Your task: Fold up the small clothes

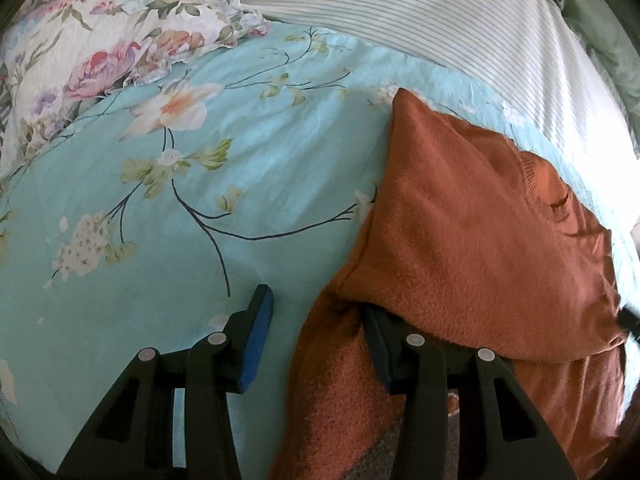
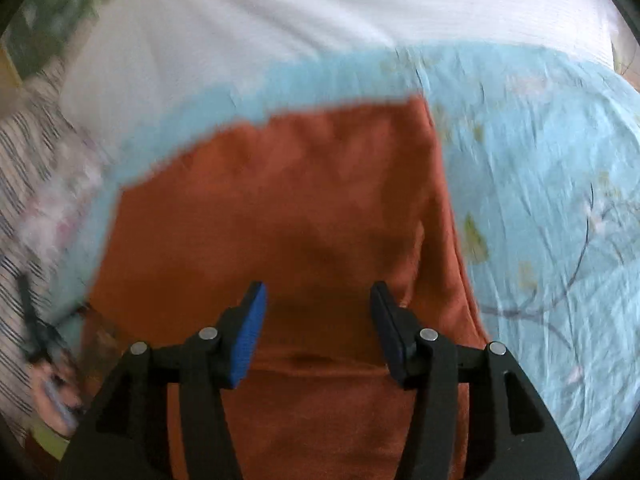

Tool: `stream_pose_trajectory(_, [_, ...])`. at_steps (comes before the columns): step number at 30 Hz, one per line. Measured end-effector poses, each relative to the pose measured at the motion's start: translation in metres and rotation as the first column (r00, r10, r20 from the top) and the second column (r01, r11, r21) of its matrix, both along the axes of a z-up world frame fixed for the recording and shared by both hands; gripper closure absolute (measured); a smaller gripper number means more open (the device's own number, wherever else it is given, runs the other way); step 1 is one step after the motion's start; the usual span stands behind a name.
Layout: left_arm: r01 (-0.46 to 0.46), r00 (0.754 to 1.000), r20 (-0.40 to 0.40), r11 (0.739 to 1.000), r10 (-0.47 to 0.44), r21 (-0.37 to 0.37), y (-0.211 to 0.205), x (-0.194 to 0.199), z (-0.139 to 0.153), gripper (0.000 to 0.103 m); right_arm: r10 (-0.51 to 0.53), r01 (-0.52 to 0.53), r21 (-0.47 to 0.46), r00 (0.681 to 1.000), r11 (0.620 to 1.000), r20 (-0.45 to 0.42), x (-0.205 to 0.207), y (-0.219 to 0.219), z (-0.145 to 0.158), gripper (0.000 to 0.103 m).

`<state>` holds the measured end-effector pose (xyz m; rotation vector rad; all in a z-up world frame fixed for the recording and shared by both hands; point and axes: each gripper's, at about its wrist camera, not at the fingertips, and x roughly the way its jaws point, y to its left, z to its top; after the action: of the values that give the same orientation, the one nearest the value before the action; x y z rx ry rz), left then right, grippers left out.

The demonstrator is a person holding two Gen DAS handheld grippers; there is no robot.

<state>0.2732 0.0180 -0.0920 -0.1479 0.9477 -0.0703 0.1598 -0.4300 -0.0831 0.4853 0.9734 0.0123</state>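
Observation:
A rust-orange fuzzy garment [image 1: 472, 232] lies folded on the light blue floral bedsheet [image 1: 200, 200], at the right of the left wrist view. My left gripper [image 1: 316, 312] is open; its left finger rests over the sheet and its right finger is tucked under the garment's edge. In the blurred right wrist view the same garment [image 2: 280, 200] fills the middle. My right gripper [image 2: 318, 304] is open above the garment, holding nothing.
A floral pillow [image 1: 100, 52] lies at the far left and a white striped pillow [image 1: 400, 12] at the back. The blue sheet [image 2: 540, 200] spreads to the right of the garment. The other gripper [image 2: 36, 332] shows blurred at the left edge.

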Motion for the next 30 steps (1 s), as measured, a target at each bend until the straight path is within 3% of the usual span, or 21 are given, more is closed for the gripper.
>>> stream_pose_trajectory(5, [0.007,1.0,-0.002,0.999,-0.007,-0.046,0.01,-0.017,0.012,0.058,-0.067,0.064,0.043,0.996,0.997,0.056,-0.048,-0.02,0.025,0.049])
stream_pose_trajectory(11, [0.09,0.995,0.036,0.994,-0.088,-0.068,0.019,-0.066,0.031,0.052,-0.068,0.06,0.105,0.995,0.993,0.074,-0.106,-0.029,0.036,0.049])
stream_pose_trajectory(15, [0.156,0.987,0.048,0.984,-0.153,-0.086,0.023,-0.101,0.037,0.043,-0.058,0.047,0.137,0.995,0.99,0.076,-0.146,-0.029,0.034,0.047])
stream_pose_trajectory(19, [0.204,0.979,0.036,0.97,-0.201,-0.133,0.032,-0.134,0.035,0.041,-0.061,0.05,0.156,0.996,0.986,0.066,-0.172,-0.024,0.027,0.041])
stream_pose_trajectory(25, [0.229,0.973,0.0,0.964,-0.231,-0.137,0.037,-0.169,0.023,0.038,-0.05,0.034,0.24,0.997,0.97,0.061,-0.213,-0.02,0.012,0.041])
stream_pose_trajectory(30, [0.235,0.969,-0.034,0.956,-0.244,-0.174,0.05,-0.205,0.008,0.035,0.017,-0.046,0.304,0.995,0.952,0.098,-0.246,-0.004,0.001,0.04])
